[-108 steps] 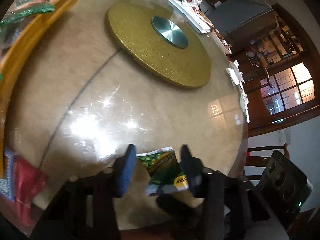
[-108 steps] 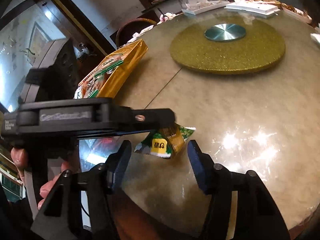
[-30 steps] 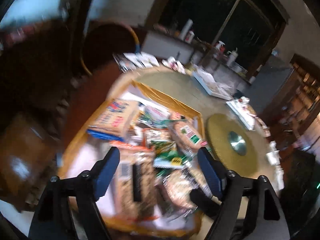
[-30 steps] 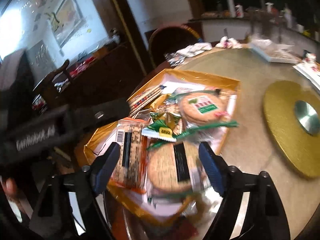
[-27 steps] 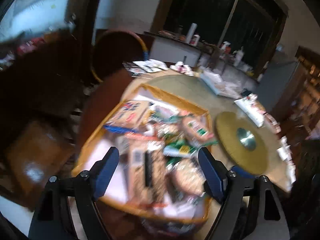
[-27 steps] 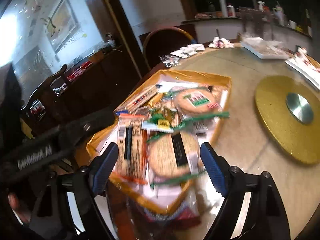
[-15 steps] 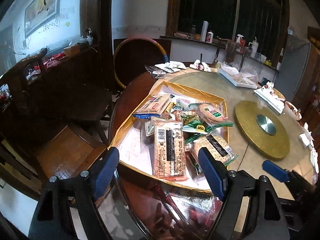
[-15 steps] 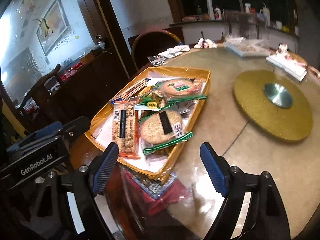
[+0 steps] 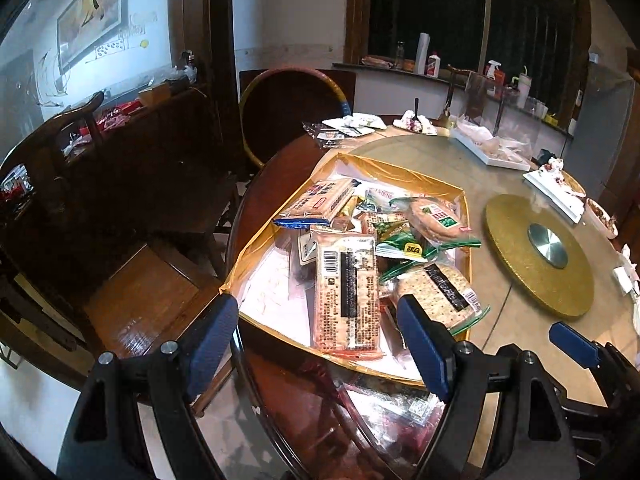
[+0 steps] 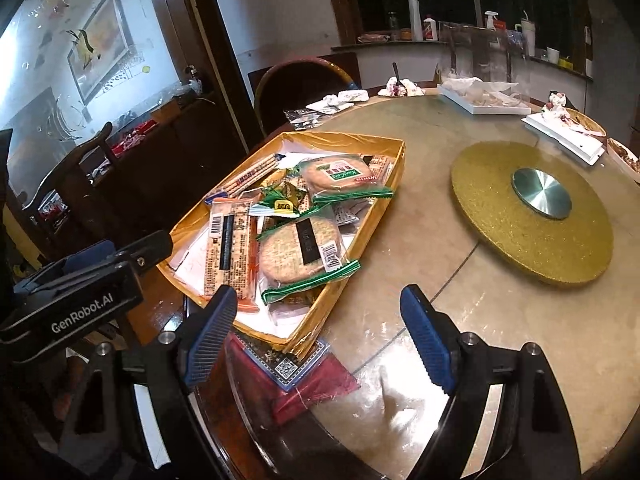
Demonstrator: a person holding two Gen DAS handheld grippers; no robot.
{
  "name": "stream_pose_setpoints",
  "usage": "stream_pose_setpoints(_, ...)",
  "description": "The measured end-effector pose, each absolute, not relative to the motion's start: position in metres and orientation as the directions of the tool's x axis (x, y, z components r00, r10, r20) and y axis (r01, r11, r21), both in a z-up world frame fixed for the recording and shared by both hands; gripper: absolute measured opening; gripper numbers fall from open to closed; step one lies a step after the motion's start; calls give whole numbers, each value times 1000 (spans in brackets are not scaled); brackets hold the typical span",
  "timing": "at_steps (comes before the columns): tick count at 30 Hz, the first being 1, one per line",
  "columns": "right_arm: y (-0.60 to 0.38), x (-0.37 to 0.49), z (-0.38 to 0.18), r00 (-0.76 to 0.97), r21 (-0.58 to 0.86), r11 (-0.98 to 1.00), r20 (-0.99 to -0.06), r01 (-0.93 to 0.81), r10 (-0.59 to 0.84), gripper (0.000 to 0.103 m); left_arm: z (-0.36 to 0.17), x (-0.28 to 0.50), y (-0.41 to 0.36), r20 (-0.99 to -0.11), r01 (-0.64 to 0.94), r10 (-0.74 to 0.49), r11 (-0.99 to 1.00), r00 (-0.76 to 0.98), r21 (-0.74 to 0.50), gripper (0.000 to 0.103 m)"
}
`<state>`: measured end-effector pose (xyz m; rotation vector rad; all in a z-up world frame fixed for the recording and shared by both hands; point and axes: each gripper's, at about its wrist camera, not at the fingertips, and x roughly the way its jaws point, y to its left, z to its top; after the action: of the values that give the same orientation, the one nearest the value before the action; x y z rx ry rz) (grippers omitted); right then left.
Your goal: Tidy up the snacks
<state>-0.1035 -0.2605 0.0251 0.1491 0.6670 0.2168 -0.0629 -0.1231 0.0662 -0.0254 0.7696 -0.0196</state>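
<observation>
Underneath, gold tray (image 10: 384,184) half hides red packet (image 10: 320,384); both grippers' fingers spread, empty.

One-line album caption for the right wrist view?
Open tongs hover above a gold tray heaped with snack packets on a round table.

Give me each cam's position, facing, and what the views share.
Left wrist: on the left gripper, open, looking down over the table edge at the gold snack tray; right gripper's pad at lower right.
Right wrist: on the right gripper, open, tray ahead-left; left gripper's body at left.
Shared: tray, round cracker pack, gold turntable.
</observation>
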Motion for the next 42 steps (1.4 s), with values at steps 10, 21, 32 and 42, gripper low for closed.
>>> stream_pose_setpoints(10, -262, -94, 22, 761, 209, 967, -601, -146, 245, 84, 60, -53, -125, -711, 2, -6, 1000, 703, -7, 82)
stream_pose_setpoints(21, -262, -82, 23, 765, 236, 963, -594, -131, 249, 84, 56, -46, -116, -706, -9, 12, 1000, 708, 8, 82)
stream_pose_setpoints(32, -250, -70, 27, 768, 212, 969, -598, -124, 229, 84, 50, -36, -107, -709, -20, 21, 1000, 705, 9, 82)
stream_pose_setpoints(42, -244, -61, 31, 772, 201, 972, -597, -120, 219, 84, 48, -30, -103, -708, -10, 18, 1000, 706, 16, 82)
